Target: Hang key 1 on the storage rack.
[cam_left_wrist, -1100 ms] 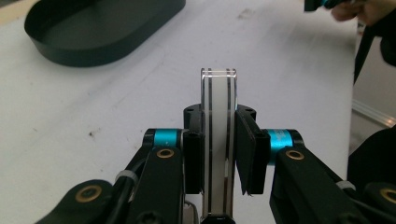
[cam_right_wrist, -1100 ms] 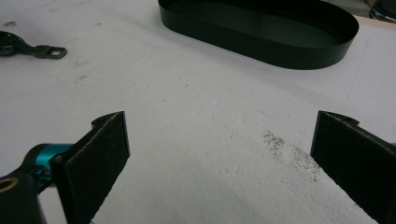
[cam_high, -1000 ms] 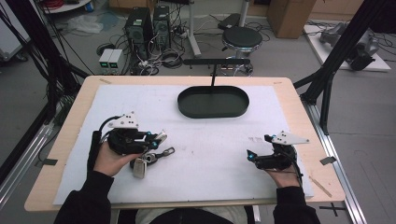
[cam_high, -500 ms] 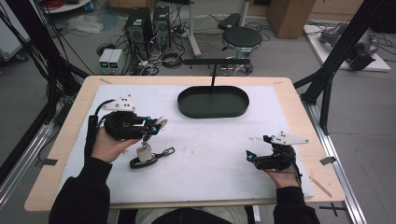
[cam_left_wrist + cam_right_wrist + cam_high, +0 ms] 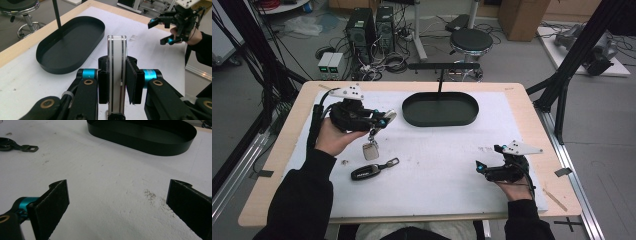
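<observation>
Lifted since before, left tool (image 5: 384, 119) clamps what looks like a key fob (image 5: 116, 75).

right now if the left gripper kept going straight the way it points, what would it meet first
Probably the black oval tray. The left gripper, shut on a flat white-and-silver key fob, points slightly right of it, so it may pass over bare white table instead.

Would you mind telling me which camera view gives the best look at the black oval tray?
The high view shows the black oval tray best: its whole outline and floor are visible from above. The left gripper view shows most of it, at a slant with one end cut off. The right gripper view catches its near wall.
</observation>
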A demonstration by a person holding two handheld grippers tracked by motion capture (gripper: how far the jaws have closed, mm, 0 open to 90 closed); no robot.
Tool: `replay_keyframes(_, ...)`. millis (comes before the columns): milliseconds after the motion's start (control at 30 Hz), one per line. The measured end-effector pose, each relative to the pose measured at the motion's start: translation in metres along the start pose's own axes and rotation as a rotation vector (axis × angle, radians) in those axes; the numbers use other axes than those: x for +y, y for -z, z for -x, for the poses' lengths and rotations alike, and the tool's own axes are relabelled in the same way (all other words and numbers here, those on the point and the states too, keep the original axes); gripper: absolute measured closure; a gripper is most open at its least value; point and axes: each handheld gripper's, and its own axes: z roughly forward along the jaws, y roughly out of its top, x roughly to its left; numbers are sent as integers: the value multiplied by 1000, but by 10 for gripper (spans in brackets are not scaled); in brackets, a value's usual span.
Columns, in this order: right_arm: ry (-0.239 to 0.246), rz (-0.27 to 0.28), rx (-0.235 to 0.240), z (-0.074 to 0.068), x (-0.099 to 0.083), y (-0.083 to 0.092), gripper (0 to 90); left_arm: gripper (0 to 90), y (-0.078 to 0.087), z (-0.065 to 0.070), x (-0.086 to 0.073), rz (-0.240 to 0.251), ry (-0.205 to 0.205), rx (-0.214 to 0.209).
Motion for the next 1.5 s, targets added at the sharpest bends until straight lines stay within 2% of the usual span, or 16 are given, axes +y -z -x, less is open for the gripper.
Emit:
replay_keyframes(67, 4, 4, -1, 1, 0, 0, 37, 743, -2, -2, 6, 0, 13, -2)
replay_keyframes(200, -4, 3, 7, 1, 1, -2, 37, 743, -5, -6, 15, -3, 10, 14)
replay_keyframes(400, -2, 13, 18, 2, 2, -4, 36, 743, -10, -15, 29, 11, 21, 8)
replay_keyframes(500, -3, 19, 21, 1, 3, -5, 36, 743, -13, -18, 34, 32, 14, 13)
replay_keyframes(700, -7, 19, 22, 1, 3, -5, 36, 743, -23, -23, 46, 39, -6, 35)
replay_keyframes(900, -17, 32, 32, 2, 3, -5, 36, 743, -31, -30, 67, 69, -14, 59)
replay_keyframes(967, -10, 33, 31, 1, 3, -6, 36, 743, -34, -31, 74, 83, -6, 46)
replay_keyframes(1000, -10, 31, 36, 1, 4, -6, 36, 743, -37, -32, 78, 95, -4, 36)
replay_keyframes(1100, -8, 36, 36, 1, 4, -7, 36, 743, -45, -34, 89, 111, -13, 43)
replay_keyframes(1300, -20, 52, 40, 3, 4, -6, 36, 743, -66, -44, 107, 105, -27, 70)
replay_keyframes(1367, -19, 53, 41, 3, 4, -6, 36, 743, -74, -48, 111, 94, -42, 82)
replay_keyframes(1500, -21, 55, 43, 3, 5, -7, 36, 743, -91, -59, 118, 59, -40, 93)
